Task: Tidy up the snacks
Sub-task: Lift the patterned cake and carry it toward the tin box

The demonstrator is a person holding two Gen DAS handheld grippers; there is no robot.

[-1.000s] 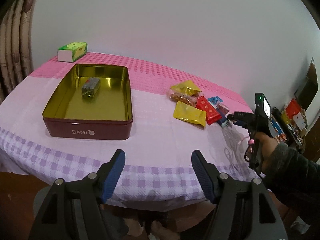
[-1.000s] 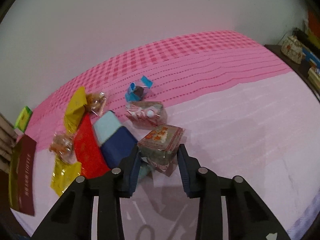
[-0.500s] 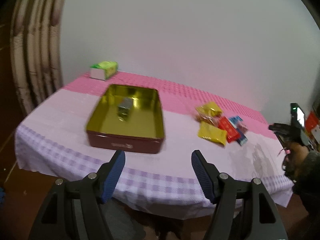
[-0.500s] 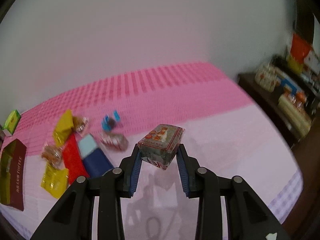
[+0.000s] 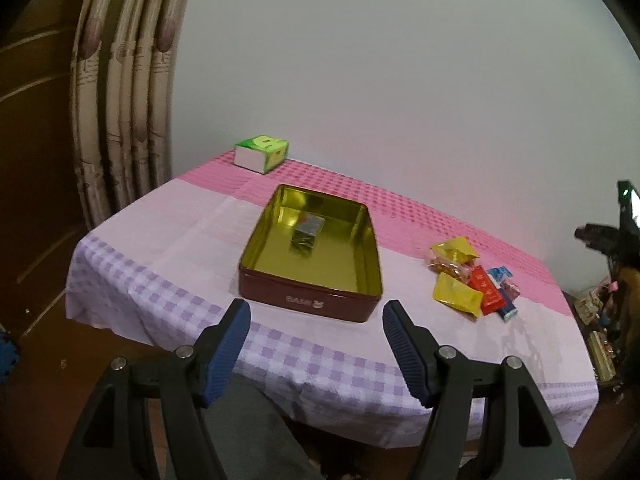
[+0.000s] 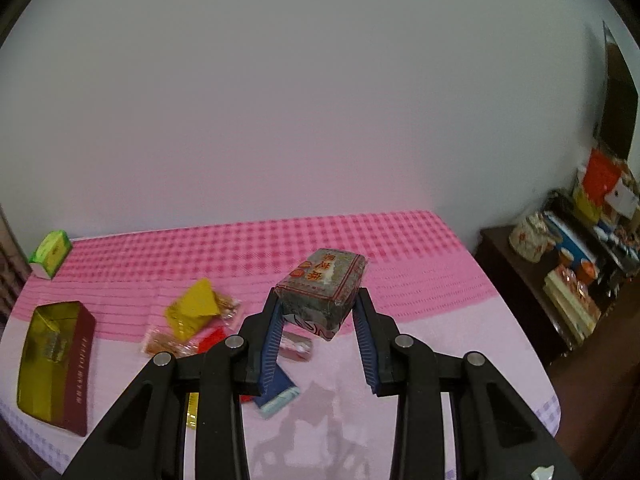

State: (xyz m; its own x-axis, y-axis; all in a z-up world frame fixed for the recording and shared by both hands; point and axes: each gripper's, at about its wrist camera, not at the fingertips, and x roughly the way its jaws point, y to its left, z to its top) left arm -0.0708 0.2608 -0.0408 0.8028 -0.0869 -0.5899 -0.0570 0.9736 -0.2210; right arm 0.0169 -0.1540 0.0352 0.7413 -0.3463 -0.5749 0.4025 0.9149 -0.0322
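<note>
Right gripper has the grey block off the table, clear of the pile.

I've got the right gripper [image 6: 318, 312] clamped on the grey wrapped block [image 6: 323, 287], pads on both sides. A second ago the block sat on the cloth touching the blue packet; now it hangs above the table with the snack pile [image 6: 192, 322] below and to the left of the jaws. Pick is done, carry comes next. The tin [image 6: 56, 364] is far left of this gripper, so I judge a long sideways move. The left gripper [image 5: 316, 354] is half open, holding nothing; it has backed off and up. The tin [image 5: 308, 304] sits just ahead of it with one block [image 5: 307, 233] already inside.
</note>
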